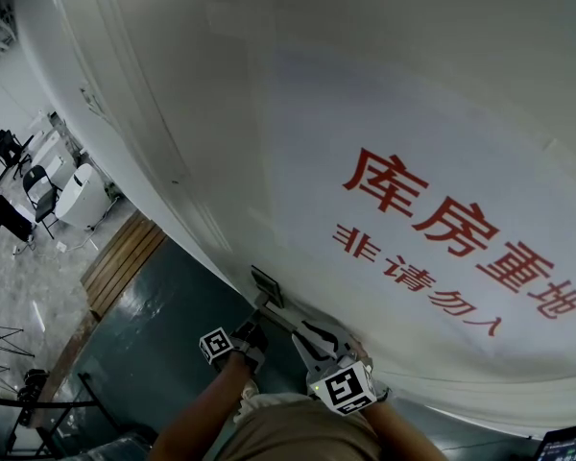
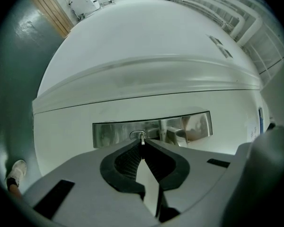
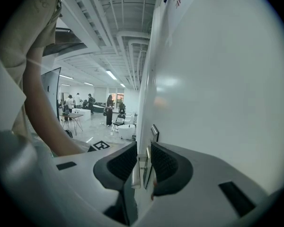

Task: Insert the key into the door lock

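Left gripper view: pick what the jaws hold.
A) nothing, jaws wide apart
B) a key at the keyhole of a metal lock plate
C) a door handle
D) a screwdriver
B: the left gripper has its jaws closed on the key, whose tip sits at the keyhole in the shiny lock plate.

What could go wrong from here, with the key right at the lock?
1. The left tool is shut on a small key whose tip sits at the keyhole. A slight tilt might jam it or twist it in the grip.
2. The handle stands between the jaws of the right tool. Any push or pull there could shift the door and drag the lock off the key's line.
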`<state>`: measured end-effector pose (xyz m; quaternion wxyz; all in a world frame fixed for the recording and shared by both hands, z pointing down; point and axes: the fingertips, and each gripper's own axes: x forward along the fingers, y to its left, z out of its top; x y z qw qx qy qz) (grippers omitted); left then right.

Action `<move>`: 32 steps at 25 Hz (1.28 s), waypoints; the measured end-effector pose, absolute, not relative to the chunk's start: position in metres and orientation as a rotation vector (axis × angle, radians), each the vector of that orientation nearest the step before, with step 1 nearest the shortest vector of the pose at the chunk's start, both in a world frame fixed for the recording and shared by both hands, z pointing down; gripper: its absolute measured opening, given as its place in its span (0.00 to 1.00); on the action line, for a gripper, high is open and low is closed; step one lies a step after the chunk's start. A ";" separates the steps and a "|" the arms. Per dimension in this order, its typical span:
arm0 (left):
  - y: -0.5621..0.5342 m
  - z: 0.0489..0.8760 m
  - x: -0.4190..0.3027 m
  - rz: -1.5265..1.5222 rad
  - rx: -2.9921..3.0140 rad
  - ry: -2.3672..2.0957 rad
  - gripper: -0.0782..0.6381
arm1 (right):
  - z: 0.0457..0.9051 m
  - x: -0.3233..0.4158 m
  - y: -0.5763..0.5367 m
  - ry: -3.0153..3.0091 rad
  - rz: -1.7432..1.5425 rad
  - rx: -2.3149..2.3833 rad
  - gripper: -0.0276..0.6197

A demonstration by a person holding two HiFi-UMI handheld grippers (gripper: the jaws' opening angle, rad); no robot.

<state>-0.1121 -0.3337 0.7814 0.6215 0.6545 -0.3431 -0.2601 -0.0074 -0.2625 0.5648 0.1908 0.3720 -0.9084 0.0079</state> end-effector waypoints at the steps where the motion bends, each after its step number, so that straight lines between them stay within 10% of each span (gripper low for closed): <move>1: -0.334 0.784 -0.113 -0.595 1.507 -0.788 0.15 | 0.566 -0.007 -0.262 -2.548 0.022 1.040 0.19; 32: -0.336 0.778 -0.110 -0.597 1.511 -0.757 0.15 | 0.572 -0.011 -0.266 -2.527 0.019 1.023 0.19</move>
